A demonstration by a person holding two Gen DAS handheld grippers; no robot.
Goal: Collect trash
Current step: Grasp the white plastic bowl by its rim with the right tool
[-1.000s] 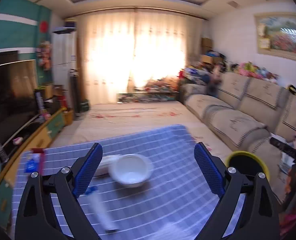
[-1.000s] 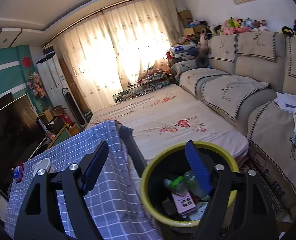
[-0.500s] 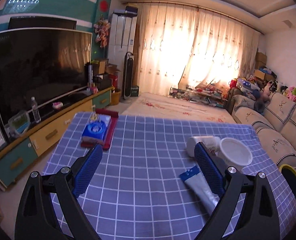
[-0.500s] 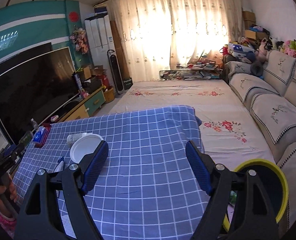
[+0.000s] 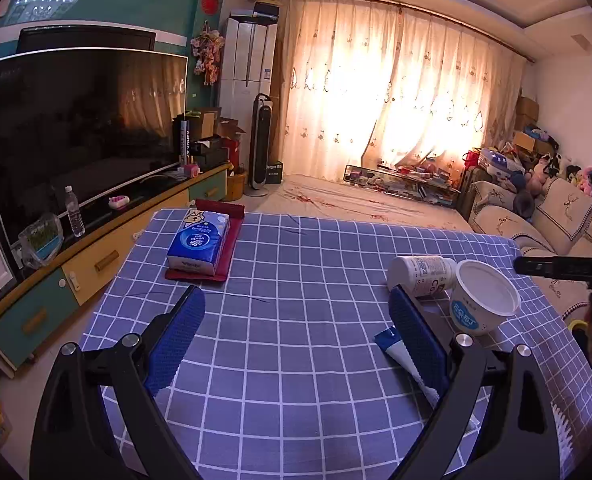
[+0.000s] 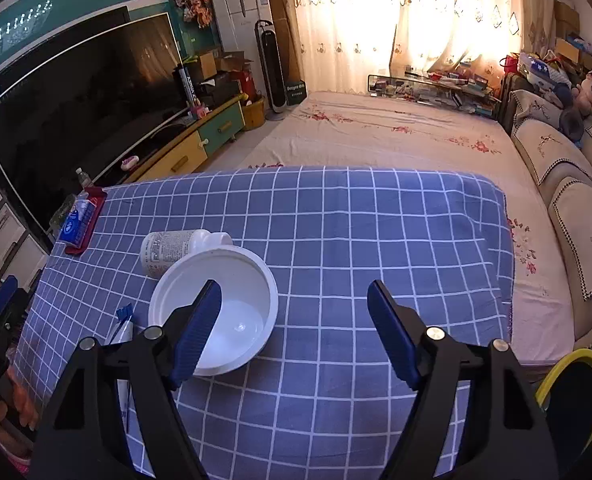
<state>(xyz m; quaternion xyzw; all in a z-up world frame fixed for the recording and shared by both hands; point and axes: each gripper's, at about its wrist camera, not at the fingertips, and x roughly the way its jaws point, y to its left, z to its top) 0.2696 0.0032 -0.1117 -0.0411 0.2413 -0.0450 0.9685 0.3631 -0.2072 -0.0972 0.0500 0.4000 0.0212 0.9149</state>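
light plastic trash on the table, both grippers empty

left wrist view: my left gripper [image 5: 296,332] stands wide with nothing between its pads. on the checked table [image 5: 296,264], to the right, a white tub [image 5: 483,300] stands upright, a white bottle [image 5: 419,274] lies on its side just behind it, and a flattened tube [image 5: 405,354] lies nearer, partly hidden by my right pad.

right wrist view: my right gripper [image 6: 294,332] is wide too, its jaws having just closed a little, and holds nothing; its left pad hangs over the tub [image 6: 232,280]. i judge the tub light, thin-walled and easily crushed, so i'd pinch one wall at the rim gently. the yellow-rimmed bin [image 6: 575,376] sits near right.
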